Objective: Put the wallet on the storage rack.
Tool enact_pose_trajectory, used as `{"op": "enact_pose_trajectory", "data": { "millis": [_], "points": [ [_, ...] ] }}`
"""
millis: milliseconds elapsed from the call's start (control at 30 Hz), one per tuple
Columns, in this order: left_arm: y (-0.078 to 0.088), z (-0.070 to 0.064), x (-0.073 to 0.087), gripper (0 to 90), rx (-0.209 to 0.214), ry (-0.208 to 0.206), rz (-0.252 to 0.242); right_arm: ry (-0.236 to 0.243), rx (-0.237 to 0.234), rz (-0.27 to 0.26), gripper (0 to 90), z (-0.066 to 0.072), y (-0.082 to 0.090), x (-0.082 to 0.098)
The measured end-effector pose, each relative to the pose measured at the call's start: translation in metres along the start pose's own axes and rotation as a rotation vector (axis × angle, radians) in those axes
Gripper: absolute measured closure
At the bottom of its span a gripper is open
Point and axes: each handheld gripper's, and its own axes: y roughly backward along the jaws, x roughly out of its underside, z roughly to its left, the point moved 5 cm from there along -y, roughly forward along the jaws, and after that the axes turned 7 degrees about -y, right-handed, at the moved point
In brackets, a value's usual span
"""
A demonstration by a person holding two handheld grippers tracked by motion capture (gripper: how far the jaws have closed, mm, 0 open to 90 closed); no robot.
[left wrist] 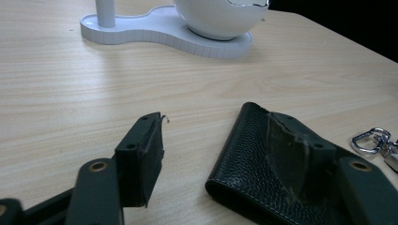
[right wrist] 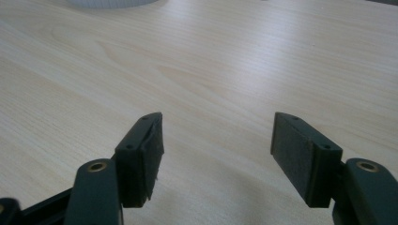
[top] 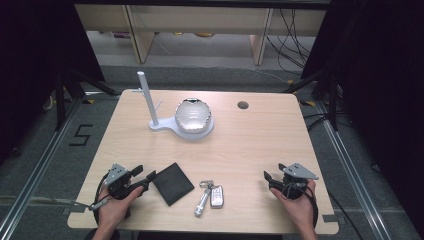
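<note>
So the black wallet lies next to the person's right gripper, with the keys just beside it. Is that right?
Not quite. The black wallet lies next to the left gripper, not the right one, as the high view shows. The keys do lie just beside it.

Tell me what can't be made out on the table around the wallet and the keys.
- Black wallet: in the left gripper view its right part sits behind the left claw's right jaw, and the bottom edge cuts it off.
- Keys: too small in the high view to count; the left gripper view's right edge cuts them off.
- White stand: its post runs off the left gripper view's top.
</note>
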Motion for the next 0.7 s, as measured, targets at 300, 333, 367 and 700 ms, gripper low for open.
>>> {"op": "enact_pose_trajectory", "data": {
  "millis": [300, 333, 367, 700],
  "points": [
    [-0.004, 0.003, -0.026, 38.0, 0.072, -0.076, 0.076, 0.006, -0.009, 0.027, 37.6, -0.003, -0.002, 0.0],
    [-0.005, 0.004, -0.029, 40.1, 0.077, -0.088, 0.097, 0.009, -0.002, 0.043, 37.7, -0.003, -0.002, 0.001],
    [-0.007, 0.004, -0.032, 43.0, 0.091, -0.101, 0.118, 0.021, 0.001, 0.044, 37.8, -0.003, -0.003, 0.001],
    [-0.029, 0.002, -0.045, 42.8, 0.214, -0.035, 0.374, 0.017, 0.005, 0.064, 36.9, -0.003, -0.004, 0.001]
  ]
}}
